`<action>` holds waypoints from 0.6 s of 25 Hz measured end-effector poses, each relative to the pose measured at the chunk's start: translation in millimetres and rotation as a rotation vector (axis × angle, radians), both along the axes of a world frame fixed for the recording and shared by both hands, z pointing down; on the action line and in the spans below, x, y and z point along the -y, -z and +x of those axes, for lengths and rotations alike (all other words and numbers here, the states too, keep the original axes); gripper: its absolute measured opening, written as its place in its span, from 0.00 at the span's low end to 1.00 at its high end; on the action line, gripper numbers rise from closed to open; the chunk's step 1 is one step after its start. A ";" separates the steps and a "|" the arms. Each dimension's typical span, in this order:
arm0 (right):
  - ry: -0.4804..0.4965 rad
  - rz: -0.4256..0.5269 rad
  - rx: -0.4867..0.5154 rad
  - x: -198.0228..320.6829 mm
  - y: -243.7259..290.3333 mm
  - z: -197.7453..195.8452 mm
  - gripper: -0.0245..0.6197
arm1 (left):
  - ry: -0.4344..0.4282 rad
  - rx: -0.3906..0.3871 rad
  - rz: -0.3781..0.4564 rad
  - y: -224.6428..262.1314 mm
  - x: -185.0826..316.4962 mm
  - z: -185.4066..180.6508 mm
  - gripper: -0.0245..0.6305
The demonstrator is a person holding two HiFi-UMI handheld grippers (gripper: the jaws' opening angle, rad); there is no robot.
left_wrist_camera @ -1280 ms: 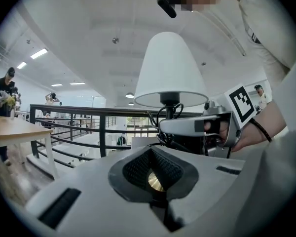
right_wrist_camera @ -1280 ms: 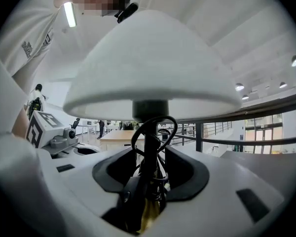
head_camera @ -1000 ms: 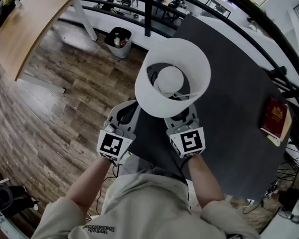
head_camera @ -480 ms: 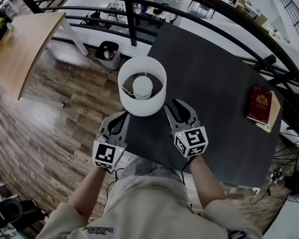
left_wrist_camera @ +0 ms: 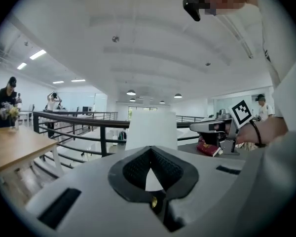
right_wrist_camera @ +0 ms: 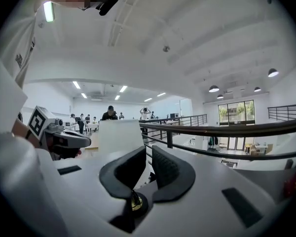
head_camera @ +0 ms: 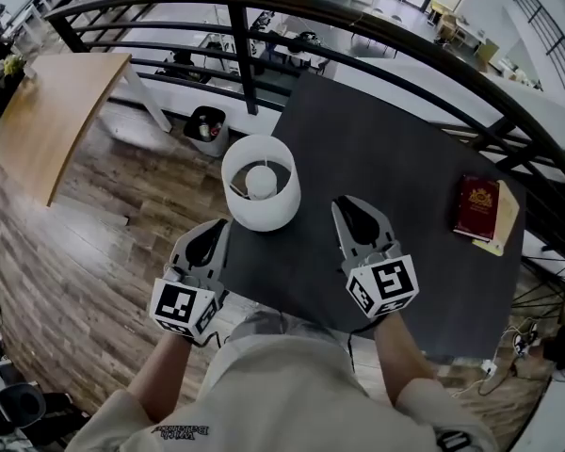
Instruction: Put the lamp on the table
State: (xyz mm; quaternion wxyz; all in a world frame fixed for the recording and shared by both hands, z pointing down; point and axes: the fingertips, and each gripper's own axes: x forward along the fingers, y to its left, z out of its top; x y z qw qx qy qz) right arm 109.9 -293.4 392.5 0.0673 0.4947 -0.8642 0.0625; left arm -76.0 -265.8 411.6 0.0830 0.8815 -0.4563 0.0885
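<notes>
A white lamp (head_camera: pixel 261 194) with a drum shade stands upright on the dark table (head_camera: pixel 395 149), near its left edge. Nothing holds it. My left gripper (head_camera: pixel 210 229) hangs just off the table's left edge, below and left of the shade, its pads meeting at the tips with nothing in them. My right gripper (head_camera: pixel 350 203) is over the table to the lamp's right; its jaws are closing to a narrow gap and hold nothing. The lamp (left_wrist_camera: pixel 153 130) shows beyond the left gripper (left_wrist_camera: pixel 149 151), and the lamp (right_wrist_camera: pixel 119 135) stands left of the right gripper (right_wrist_camera: pixel 149 153).
A red booklet (head_camera: pixel 477 207) lies on a tan pad at the table's right side. A black railing (head_camera: pixel 245 59) curves behind the table. A bin (head_camera: pixel 205 125) and a wooden table (head_camera: pixel 47 111) stand on the plank floor to the left. Some people stand far off.
The lamp came down from close under the camera and now stands on the table. Both grippers drew back from it towards me, and the right jaws narrowed.
</notes>
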 end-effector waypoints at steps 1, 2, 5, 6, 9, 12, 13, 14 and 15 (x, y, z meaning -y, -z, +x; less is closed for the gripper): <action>0.002 0.026 0.002 -3.0 13.0 -1.2 0.09 | -0.022 0.015 0.020 11.4 -3.6 4.3 0.04; -0.001 0.062 0.006 -6.7 27.6 -1.6 0.09 | -0.041 0.029 0.040 22.8 -7.1 9.1 0.04; -0.010 0.160 0.040 -18.7 70.7 -2.3 0.09 | -0.076 0.025 0.093 61.3 -11.2 25.1 0.04; -0.003 0.177 0.056 -22.5 82.0 -3.5 0.09 | -0.085 0.006 0.113 74.4 -11.9 31.1 0.04; 0.024 0.213 0.083 -31.8 107.5 -9.4 0.08 | -0.096 -0.048 0.196 111.8 -12.4 47.3 0.04; 0.048 0.250 0.109 -40.0 127.3 -18.3 0.08 | -0.113 -0.071 0.262 136.1 -11.9 57.6 0.04; 0.058 0.261 0.120 -44.0 131.8 -21.2 0.08 | -0.118 -0.088 0.280 142.0 -13.0 60.7 0.04; 0.067 0.271 0.129 -48.3 134.8 -23.5 0.08 | -0.118 -0.105 0.294 145.9 -14.3 63.3 0.04; 0.073 0.277 0.136 -52.3 136.0 -25.4 0.08 | -0.112 -0.112 0.302 146.8 -15.7 65.0 0.04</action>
